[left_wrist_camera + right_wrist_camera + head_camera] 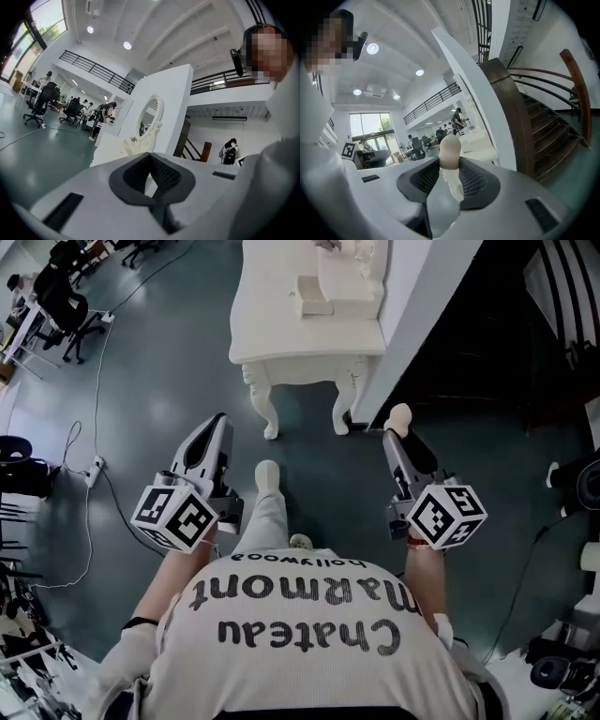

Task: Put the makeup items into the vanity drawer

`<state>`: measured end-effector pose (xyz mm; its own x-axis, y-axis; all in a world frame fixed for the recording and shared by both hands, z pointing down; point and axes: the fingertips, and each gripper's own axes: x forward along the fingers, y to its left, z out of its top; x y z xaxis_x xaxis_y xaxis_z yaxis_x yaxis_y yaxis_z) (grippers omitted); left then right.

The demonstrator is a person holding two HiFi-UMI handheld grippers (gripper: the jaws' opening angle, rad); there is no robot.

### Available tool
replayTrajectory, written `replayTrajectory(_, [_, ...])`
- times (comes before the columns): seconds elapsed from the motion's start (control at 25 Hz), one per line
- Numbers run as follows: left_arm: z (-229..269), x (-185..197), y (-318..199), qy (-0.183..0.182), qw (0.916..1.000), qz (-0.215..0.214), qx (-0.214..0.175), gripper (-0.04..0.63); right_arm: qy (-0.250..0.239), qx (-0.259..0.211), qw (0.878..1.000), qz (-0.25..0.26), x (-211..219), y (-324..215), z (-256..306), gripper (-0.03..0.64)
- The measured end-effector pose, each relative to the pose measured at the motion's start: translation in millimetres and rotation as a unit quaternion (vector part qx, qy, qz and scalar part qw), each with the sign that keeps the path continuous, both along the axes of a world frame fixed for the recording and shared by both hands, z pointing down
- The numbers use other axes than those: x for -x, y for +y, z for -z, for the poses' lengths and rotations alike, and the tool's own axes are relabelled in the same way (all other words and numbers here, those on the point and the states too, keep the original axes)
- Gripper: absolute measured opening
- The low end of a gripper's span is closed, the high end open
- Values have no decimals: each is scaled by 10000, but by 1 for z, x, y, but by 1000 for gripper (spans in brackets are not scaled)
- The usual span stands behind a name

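The white vanity table (309, 343) stands ahead of me on the dark green floor, with a small raised box (328, 292) on its top. In the left gripper view the vanity (110, 145) and its oval mirror (151, 115) show further ahead. My right gripper (398, 432) is shut on a beige egg-shaped makeup sponge (400, 416), short of the vanity's right leg. The sponge (450, 147) sticks up between the right gripper (451, 173) pads. My left gripper (216, 423) is held level with it at the left. The left gripper (150, 159) is shut, nothing in it.
A white partition wall (417, 324) runs along the vanity's right side, with a dark wooden staircase (543, 126) behind it. A power strip and cables (94, 470) lie on the floor at left. Office chairs (70, 310) stand at far left. My shoe (267, 472) points toward the vanity.
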<state>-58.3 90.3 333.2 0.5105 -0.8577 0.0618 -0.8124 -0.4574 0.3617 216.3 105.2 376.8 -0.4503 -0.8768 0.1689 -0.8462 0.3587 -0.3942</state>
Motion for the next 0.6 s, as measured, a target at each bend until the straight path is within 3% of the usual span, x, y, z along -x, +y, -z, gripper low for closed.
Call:
replayTrajectory(0.12, [5,-1,-8,-102,9999,66,-92,8,-67,5,10000,-34,-3,-5,-3,147])
replayTrajectory(0.36, [15,0,-28,157,9996,156,-178,8,-353,-75,9993,-131,-10,-12,-4,147])
replayTrajectory(0.6, [12,-10,-43,2,9997,-63,-248,8,-447,-55,9989,-154,-15,-24,-5,147])
